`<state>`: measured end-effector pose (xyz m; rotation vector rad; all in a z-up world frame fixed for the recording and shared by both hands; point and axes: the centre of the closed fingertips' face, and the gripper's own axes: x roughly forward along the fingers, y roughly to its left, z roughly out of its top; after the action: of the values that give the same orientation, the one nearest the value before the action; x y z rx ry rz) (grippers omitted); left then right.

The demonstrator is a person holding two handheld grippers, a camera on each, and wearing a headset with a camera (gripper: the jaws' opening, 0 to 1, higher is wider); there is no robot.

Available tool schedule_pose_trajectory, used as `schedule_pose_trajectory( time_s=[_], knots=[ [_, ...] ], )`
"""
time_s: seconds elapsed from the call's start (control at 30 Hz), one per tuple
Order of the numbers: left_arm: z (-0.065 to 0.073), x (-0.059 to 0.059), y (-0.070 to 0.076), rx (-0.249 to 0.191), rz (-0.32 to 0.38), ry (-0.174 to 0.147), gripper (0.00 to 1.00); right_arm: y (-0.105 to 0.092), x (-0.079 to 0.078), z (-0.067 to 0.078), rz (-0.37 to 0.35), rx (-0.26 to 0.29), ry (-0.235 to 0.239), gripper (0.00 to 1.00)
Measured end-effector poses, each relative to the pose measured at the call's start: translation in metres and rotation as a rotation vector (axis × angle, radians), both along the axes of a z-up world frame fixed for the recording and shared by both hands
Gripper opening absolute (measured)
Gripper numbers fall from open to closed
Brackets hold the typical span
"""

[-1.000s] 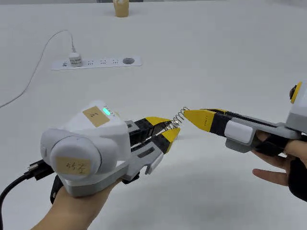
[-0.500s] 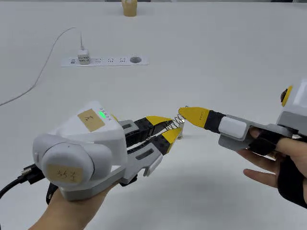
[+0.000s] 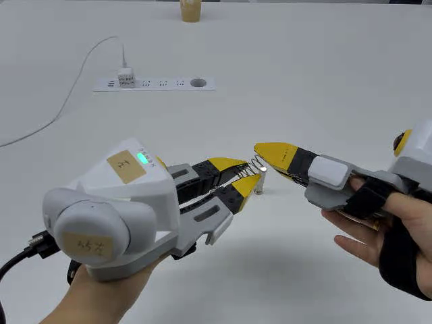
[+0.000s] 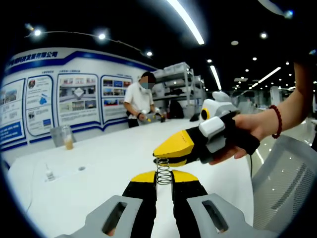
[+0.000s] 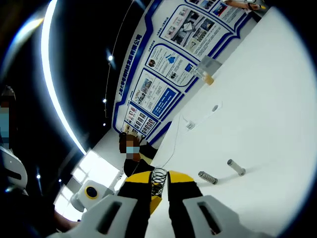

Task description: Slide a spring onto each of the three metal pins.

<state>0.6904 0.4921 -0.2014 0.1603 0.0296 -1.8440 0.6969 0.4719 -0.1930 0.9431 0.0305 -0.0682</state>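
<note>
A small steel spring (image 3: pixel 254 165) spans the gap between the two gripper tips, above the white table (image 3: pixel 304 74). My left gripper (image 3: pixel 244 174) comes in from the lower left, and its yellow jaws grip the spring's near end (image 4: pixel 162 173). My right gripper (image 3: pixel 260 150) reaches in from the right with its jaws shut on the far end (image 5: pixel 158 175). I cannot make out whether a pin runs inside the coils. A short metal pin (image 3: pixel 260 181) rests on the table just beyond the left tips. In the right gripper view, a pin wearing a spring (image 5: pixel 207 177) and a bare pin (image 5: pixel 236 167) lie on the table.
A white power strip (image 3: pixel 155 84) with a plugged charger and cable lies at the far left. A tan cup (image 3: pixel 190 9) stands at the table's back edge. A person (image 4: pixel 141 101) stands behind the far end of the table.
The right gripper has come closer to the left gripper's tips, and the spring between them looks shorter. The head camera has shifted, so the power strip sits lower in the picture.
</note>
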Motion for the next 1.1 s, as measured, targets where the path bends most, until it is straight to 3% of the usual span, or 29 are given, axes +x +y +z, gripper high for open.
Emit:
schedule_pose_trajectory(
  time_s=[0.23, 0.43, 0.67, 0.97, 1.1],
  knots=[
    [0.001, 0.001, 0.0, 0.0, 0.009, 0.007, 0.1, 0.001, 0.002, 0.002, -0.001, 0.037, -0.019, 0.12],
    [-0.002, 0.004, -0.001, 0.034, 0.014, 0.032, 0.11, 0.001, 0.004, 0.002, 0.004, 0.004, -0.014, 0.11],
    [-0.009, 0.003, 0.0, 0.078, 0.007, 0.022, 0.13, 0.001, 0.004, 0.004, 0.01, -0.091, 0.005, 0.11],
    [-0.021, 0.001, 0.008, 0.139, 0.01, 0.008, 0.29, -0.005, 0.001, 0.001, 0.017, -0.285, 0.078, 0.11],
    [-0.027, 0.001, 0.012, 0.163, 0.016, -0.003, 0.34, -0.007, 0.002, 0.001, 0.018, -0.335, 0.098, 0.11]
  ],
)
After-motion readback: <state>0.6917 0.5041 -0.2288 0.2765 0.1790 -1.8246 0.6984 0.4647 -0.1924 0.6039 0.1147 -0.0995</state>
